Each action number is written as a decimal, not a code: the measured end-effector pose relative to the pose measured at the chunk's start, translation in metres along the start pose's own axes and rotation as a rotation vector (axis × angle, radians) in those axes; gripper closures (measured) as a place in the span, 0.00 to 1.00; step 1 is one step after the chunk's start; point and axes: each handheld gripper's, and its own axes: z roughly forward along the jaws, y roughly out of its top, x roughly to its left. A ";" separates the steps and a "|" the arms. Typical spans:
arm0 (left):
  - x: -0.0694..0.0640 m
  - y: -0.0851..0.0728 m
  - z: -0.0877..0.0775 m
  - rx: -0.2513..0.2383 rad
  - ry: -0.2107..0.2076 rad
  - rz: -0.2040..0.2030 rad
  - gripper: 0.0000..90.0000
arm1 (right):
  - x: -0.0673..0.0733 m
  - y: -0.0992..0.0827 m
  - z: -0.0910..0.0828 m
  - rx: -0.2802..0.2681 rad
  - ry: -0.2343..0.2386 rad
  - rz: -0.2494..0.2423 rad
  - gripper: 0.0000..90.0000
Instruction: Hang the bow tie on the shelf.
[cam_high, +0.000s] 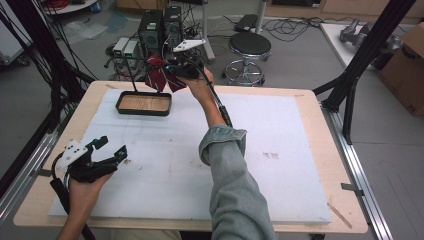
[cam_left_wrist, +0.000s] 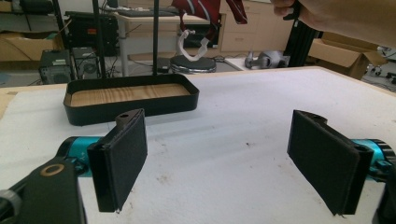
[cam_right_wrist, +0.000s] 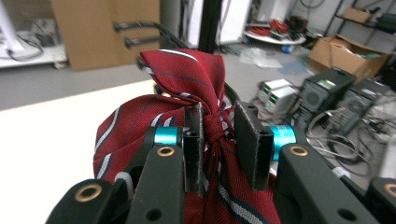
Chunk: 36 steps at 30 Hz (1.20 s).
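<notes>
A dark red striped bow tie (cam_high: 161, 76) (cam_right_wrist: 187, 88) hangs in the air beyond the table's far edge, with my right gripper (cam_high: 181, 69) (cam_right_wrist: 219, 140) shut on its knot. In the left gripper view the bow tie (cam_left_wrist: 210, 9) shows at the top, a white curved piece (cam_left_wrist: 192, 46) dangling beneath it. Just below and left of the tie stands a black tray (cam_high: 144, 103) (cam_left_wrist: 130, 109) with a wooden floor and two thin black posts (cam_high: 131, 75). My left gripper (cam_high: 111, 147) (cam_left_wrist: 219, 158) rests low at the front left, open, with nothing between its pads.
A white foam sheet (cam_high: 280, 150) covers the wooden table. Behind the table are computer towers (cam_high: 160, 27), a round stool (cam_high: 249, 46) and floor cables. A black frame strut (cam_high: 360, 60) and a cardboard box (cam_high: 407, 65) stand at the right.
</notes>
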 end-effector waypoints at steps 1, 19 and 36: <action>0.000 0.000 0.000 0.000 -0.001 -0.002 0.22 | -0.001 -0.001 0.000 0.007 -0.006 -0.003 0.81; -0.001 0.000 0.000 0.001 -0.007 0.000 0.22 | -0.002 -0.019 0.000 0.049 0.007 0.003 0.81; -0.001 -0.002 0.001 0.003 -0.007 0.000 0.22 | 0.007 -0.035 0.020 0.101 0.005 -0.005 0.80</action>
